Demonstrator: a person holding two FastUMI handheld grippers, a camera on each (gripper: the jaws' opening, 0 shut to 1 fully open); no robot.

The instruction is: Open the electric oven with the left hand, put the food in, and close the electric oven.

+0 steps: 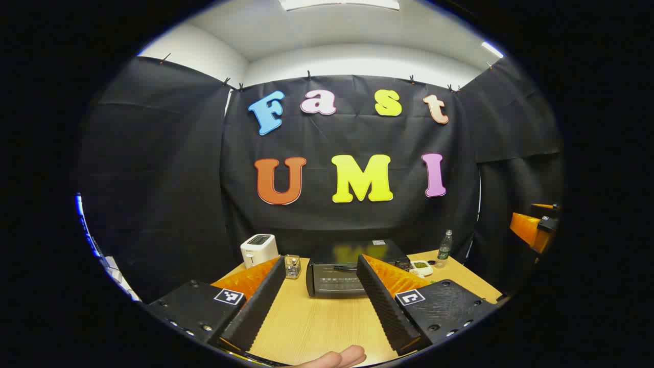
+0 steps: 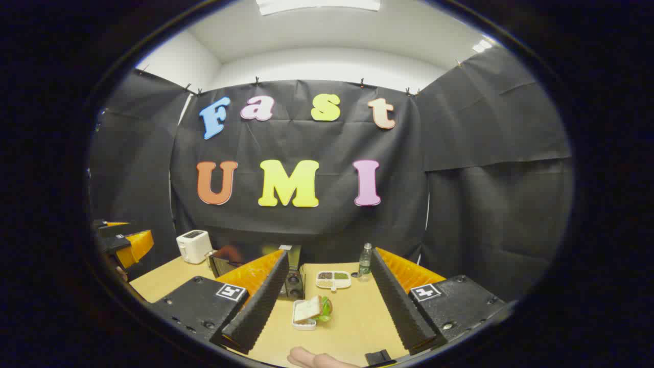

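Observation:
The black electric oven (image 1: 340, 273) stands on the wooden table (image 1: 317, 322) with its door closed, straight ahead of my left gripper (image 1: 319, 286), which is open and well short of it. In the right gripper view the oven (image 2: 291, 273) shows partly behind my left finger. The food, a sandwich with green lettuce on a small white tray (image 2: 310, 312), lies on the table between the fingers of my open right gripper (image 2: 329, 301), farther off. The other gripper (image 2: 127, 243) shows at the left edge, and likewise at the right edge of the left gripper view (image 1: 534, 227).
A white toaster (image 1: 259, 249) and a small glass jar (image 1: 292, 266) stand left of the oven. A divided white dish (image 2: 334, 279) and a plastic bottle (image 2: 364, 260) sit to its right. A fingertip (image 1: 337, 357) shows at the bottom.

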